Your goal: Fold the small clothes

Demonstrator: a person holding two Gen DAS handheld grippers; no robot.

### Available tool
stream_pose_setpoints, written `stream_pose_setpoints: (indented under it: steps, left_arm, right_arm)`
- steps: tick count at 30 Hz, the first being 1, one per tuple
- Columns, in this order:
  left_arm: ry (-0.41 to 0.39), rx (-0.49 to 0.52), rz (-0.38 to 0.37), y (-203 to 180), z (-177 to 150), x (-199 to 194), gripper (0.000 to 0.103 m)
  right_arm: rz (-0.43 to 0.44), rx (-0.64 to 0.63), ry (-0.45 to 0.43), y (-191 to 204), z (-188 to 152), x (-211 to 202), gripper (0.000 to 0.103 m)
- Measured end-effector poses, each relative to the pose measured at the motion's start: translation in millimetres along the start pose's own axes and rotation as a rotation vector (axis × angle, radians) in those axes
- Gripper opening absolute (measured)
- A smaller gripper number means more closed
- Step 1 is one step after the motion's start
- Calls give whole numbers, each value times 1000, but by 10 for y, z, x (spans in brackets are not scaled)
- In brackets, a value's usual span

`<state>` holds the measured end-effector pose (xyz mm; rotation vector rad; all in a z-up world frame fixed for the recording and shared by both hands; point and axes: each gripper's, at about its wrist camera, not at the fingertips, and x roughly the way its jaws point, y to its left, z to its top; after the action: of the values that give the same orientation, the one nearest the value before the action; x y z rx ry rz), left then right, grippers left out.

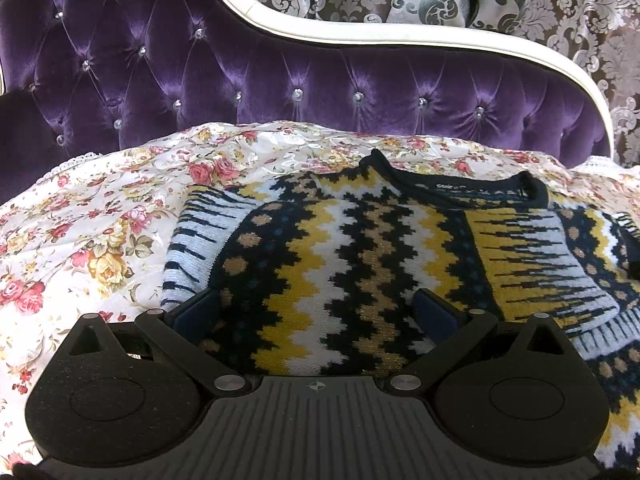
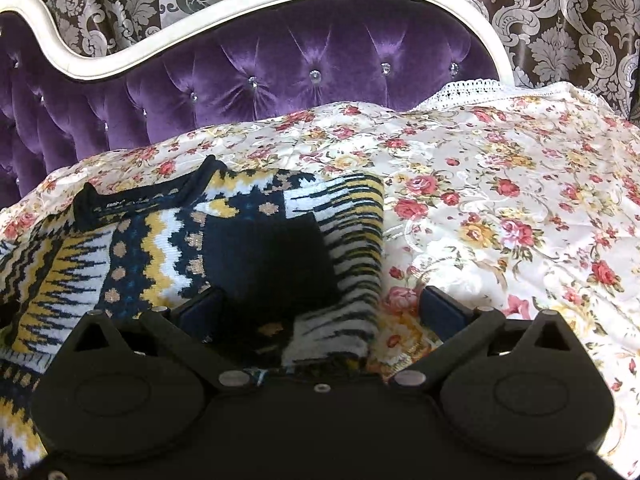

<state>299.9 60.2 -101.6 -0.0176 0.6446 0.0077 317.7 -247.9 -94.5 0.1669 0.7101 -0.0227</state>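
Two grippers are showing on my feeds, one per wrist camera, and both are hanging low over the same patterned sweater [image 1: 352, 264]. The sweater is lying spread on a floral bedspread [image 1: 80, 232], its dark neckline [image 1: 460, 190] pointing toward the purple tufted headboard [image 1: 240, 68]. The knit is carrying zigzag bands of yellow, white, black and tan, with dotted navy strips between them.

My left gripper [image 1: 316, 312] is sitting with its jaws spread wide, the blue pads [image 1: 200, 308] parted on either side of the sweater's body, with nothing clamped between them. In this view a striped sleeve [image 1: 548, 276] is lying folded across the chest on the right, and another striped part is sticking out at the left edge of the garment.

My right gripper [image 2: 320, 312] is also showing its jaws wide apart. Between them I am seeing the sweater's right edge, where a dark navy cuff [image 2: 280, 256] is resting on top of the folded striped knit. The left pad is over the sweater, while the right pad [image 2: 440, 308] is over bare bedspread just beside the garment's edge. I cannot tell whether either pad is touching the fabric.

Behind the headboard's white curved frame [image 2: 280, 8], brown damask curtains [image 2: 560, 24] are hanging. A lace trim [image 2: 472, 88] is edging the bedspread near the headboard's right end.
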Motion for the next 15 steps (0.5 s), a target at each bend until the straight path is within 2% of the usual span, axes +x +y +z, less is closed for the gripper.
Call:
stream_pose_setpoints:
  steps: [2,4,6,7,8,9,12,15]
  left_arm:
    - [0,1,1,-1,1,0,103]
    - [0,1,1,4,2,-1,103]
    - [-1,1,1,4,1,-1,103]
    - [-1,2,1,3,1,-1,103]
    - [-1,1,1,3,1,-1,103]
    - [-1,2,1,4,0,-1,103]
    - [-2,1,0,5,5,-2,103]
    - [-2,1,1,6,-2,-2,103]
  right_arm:
    - [19,-2,6,-14,16,-18,103]
    - [46,47,-51,-70,45,-106,99]
    - [67,73,-137,-98,79,-241,88]
    - [84,58,-173,-95,101,-298,86]
    - [106,35,-196,-88,116,-335,79]
    - [125,15,-199,-79,129,-343,72]
    - [141,0,-136,-72,132,-207,62]
    - [132,-10,-74,-79,98,-2,61]
